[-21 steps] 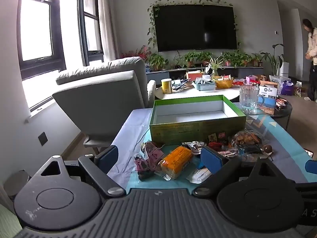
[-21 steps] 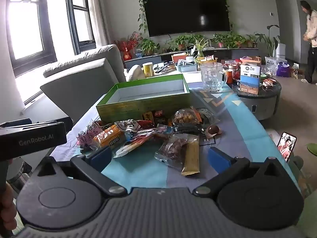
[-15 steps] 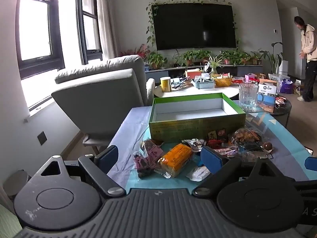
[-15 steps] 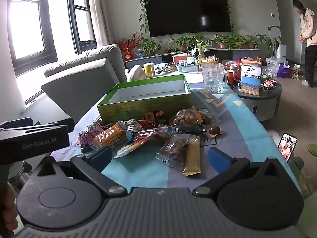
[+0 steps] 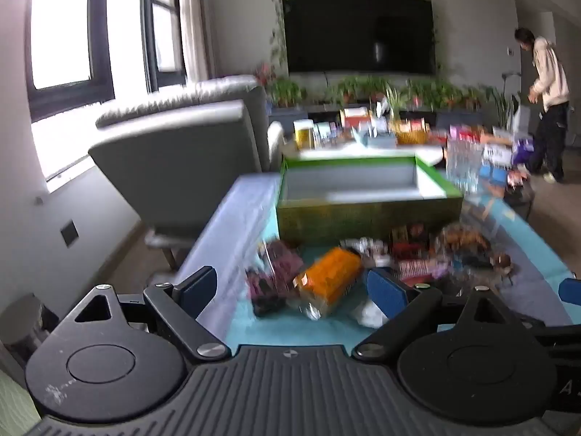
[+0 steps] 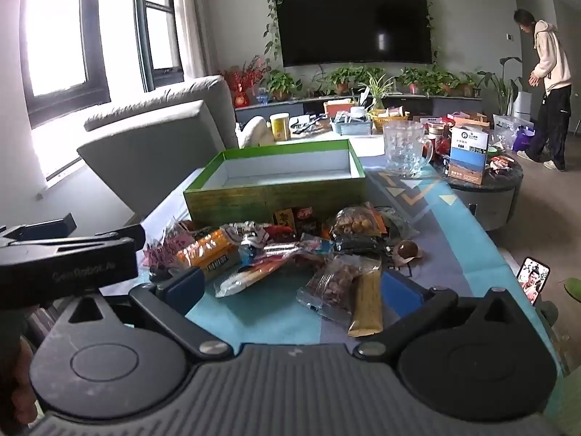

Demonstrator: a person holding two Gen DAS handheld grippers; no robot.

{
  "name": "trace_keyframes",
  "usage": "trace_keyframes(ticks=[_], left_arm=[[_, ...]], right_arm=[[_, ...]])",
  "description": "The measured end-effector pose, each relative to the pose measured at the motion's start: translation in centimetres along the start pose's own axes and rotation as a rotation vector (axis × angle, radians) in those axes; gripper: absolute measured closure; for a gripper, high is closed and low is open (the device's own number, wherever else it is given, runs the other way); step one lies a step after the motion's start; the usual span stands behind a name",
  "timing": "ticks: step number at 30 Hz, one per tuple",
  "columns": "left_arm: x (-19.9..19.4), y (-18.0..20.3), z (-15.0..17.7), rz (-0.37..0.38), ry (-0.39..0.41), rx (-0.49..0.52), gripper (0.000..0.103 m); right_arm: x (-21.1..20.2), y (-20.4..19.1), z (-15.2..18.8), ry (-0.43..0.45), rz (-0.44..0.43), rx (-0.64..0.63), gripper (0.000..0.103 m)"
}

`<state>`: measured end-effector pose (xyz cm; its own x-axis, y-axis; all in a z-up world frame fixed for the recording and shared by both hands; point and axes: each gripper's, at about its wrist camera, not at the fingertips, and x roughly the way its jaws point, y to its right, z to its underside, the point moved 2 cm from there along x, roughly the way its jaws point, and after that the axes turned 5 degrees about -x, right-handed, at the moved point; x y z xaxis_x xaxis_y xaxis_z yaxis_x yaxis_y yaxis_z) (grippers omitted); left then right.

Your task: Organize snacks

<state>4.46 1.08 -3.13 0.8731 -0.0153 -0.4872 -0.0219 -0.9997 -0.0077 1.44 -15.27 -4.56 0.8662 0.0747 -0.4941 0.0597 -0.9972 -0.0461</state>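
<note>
Fingers (image 5: 196,290) of both grippers apart, empty, angled down over the snack pile (image 6: 290,254).

We have two fisheye views, each looking forward and slightly down along a handheld gripper from the near edge of the table (image 6: 472,225). Our left wrist view, blurred, sits nearer the table's left edge. Our right wrist view sits further right and shows the left gripper (image 6: 69,254) side-on at its left border. Both face the far wall's television (image 6: 354,23) and share the snack pile (image 6: 290,250) close below and the green box (image 5: 363,196) behind it.
</note>
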Motion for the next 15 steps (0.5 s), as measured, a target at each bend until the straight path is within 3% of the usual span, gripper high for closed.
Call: trace_keyframes(ticks=[3,15], left_arm=[[1.3,0.0,0.3,0.009,-0.084,0.010,0.015],[1.4,0.5,0.6,-0.027,-0.082,0.050,0.015]], right_arm=[[0.6,0.6,0.3,-0.017,0.000,0.030,0.062],[1.3,2.6,0.7,-0.011,0.050,0.126,0.062]])
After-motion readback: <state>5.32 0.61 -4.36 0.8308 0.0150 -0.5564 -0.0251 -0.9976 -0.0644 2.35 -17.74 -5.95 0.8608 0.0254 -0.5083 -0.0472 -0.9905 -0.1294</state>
